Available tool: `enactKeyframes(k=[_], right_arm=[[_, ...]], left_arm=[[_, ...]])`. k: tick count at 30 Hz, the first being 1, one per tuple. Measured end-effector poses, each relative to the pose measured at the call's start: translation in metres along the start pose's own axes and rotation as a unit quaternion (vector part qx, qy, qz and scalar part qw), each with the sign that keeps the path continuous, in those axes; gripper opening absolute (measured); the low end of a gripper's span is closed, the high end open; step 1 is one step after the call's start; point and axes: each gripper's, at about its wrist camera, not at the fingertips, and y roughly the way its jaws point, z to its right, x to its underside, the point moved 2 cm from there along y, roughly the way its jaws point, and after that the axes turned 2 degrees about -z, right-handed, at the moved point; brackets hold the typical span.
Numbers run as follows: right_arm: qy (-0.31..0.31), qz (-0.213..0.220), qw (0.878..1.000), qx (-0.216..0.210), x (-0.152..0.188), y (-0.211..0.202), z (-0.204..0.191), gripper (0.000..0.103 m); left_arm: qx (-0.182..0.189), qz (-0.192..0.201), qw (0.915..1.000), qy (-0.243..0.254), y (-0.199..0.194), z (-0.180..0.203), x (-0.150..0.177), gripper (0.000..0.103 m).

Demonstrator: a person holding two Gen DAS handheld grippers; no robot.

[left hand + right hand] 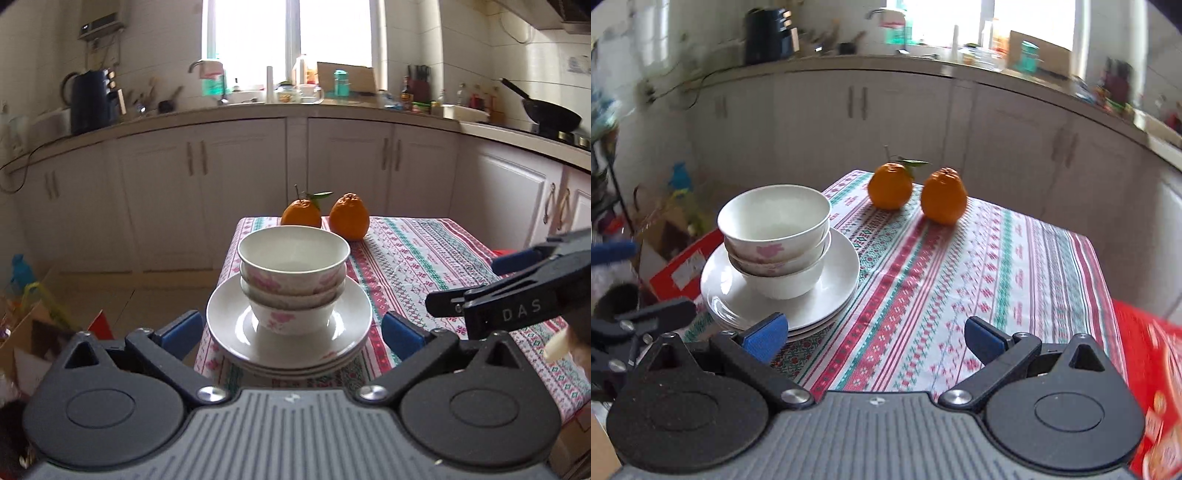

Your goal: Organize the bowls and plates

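Both my left tongs [291,328] and right tongs [875,334] were wide open, empty. The nested bowls [293,273] ahead could topple off the plates [288,332] if I bumped them.

Only one readable marking: white capitals "DAS" on the black body of the right claw [517,295], seen at the right edge of the left wrist view. A further character to the left of those letters, partly hidden, not legible. Small digital display on the wall-mounted appliance [99,27] upper left, figures too small to read. Red box [1156,387] at the right edge of the right wrist view carries printing, blurred beyond reading. Labels on bottles [406,94] along the far surface illegible.
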Motion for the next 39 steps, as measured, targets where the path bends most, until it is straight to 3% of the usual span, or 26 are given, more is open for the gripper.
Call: enactKeyframes(k=[4, 12, 39], right_arm=[[0.005, 0.018, 1.0, 0.024, 0.01, -0.023, 0.0, 0.103], [0.009, 0.043, 0.998, 0.035, 0.023, -0.051, -0.006, 0.103], [0.01, 0.048, 0.997, 0.055, 0.03, -0.056, -0.012, 0.103]], left_arm=[[-0.038, 0.005, 0.9992, -0.014, -0.02, 0.007, 0.0, 0.102], [-0.062, 0.015, 0.9975, -0.029, -0.038, 0.013, 0.003, 0.102], [-0.069, 0.003, 0.9965, -0.047, -0.038, 0.015, 0.01, 0.102]])
